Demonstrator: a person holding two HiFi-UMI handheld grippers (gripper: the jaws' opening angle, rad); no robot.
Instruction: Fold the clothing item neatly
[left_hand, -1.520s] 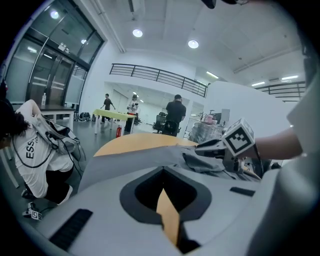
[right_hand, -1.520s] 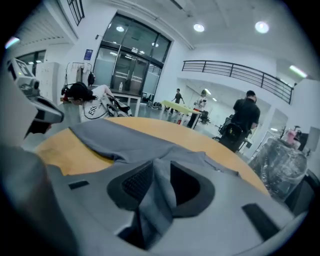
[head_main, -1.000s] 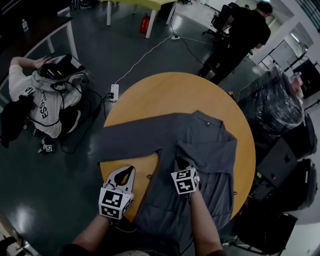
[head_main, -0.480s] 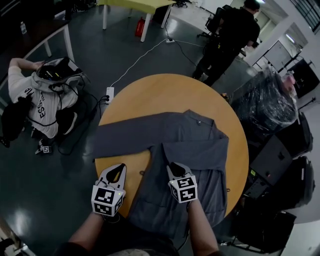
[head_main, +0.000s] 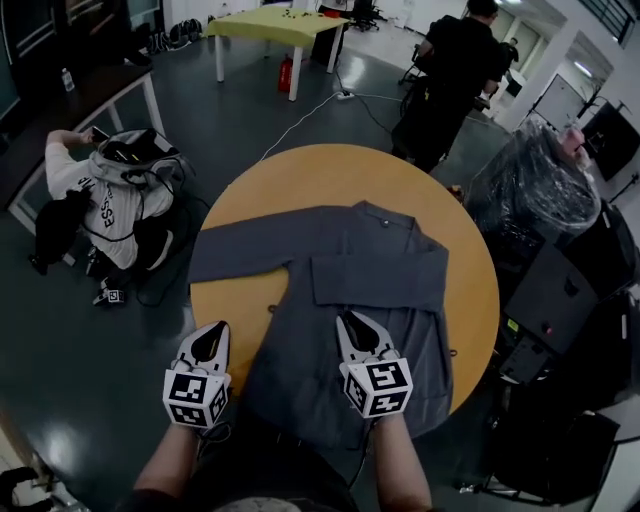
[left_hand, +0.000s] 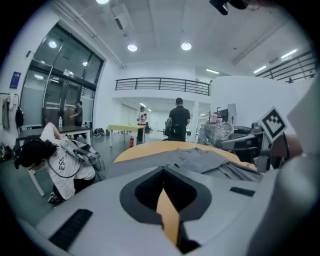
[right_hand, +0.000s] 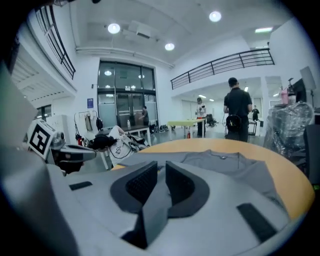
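A grey long-sleeved shirt (head_main: 400, 320) lies flat on the round wooden table (head_main: 340, 175), collar at the far side. Its right sleeve (head_main: 375, 280) is folded across the chest. The left sleeve (head_main: 235, 262) stretches out to the left. My right gripper (head_main: 350, 320) hovers over the shirt's lower body, short of the folded sleeve. Its jaws are opening, and only the shirt (right_hand: 225, 162) below shows through the narrow gap of the right gripper (right_hand: 161, 175). My left gripper (head_main: 214, 330) hangs by the table's near left edge, shut on nothing. Beyond the left gripper (left_hand: 162, 175), the shirt (left_hand: 200, 160) shows.
A person (head_main: 110, 195) sits on the floor at the left. Another person (head_main: 450, 70) stands beyond the table. A plastic-wrapped bundle (head_main: 540, 200) and dark cases (head_main: 560, 310) crowd the right side. A yellow-green table (head_main: 280, 25) stands far back.
Both grippers have drawn back toward the table's near edge. The right one has come away from the folded sleeve, which stays lying across the chest.
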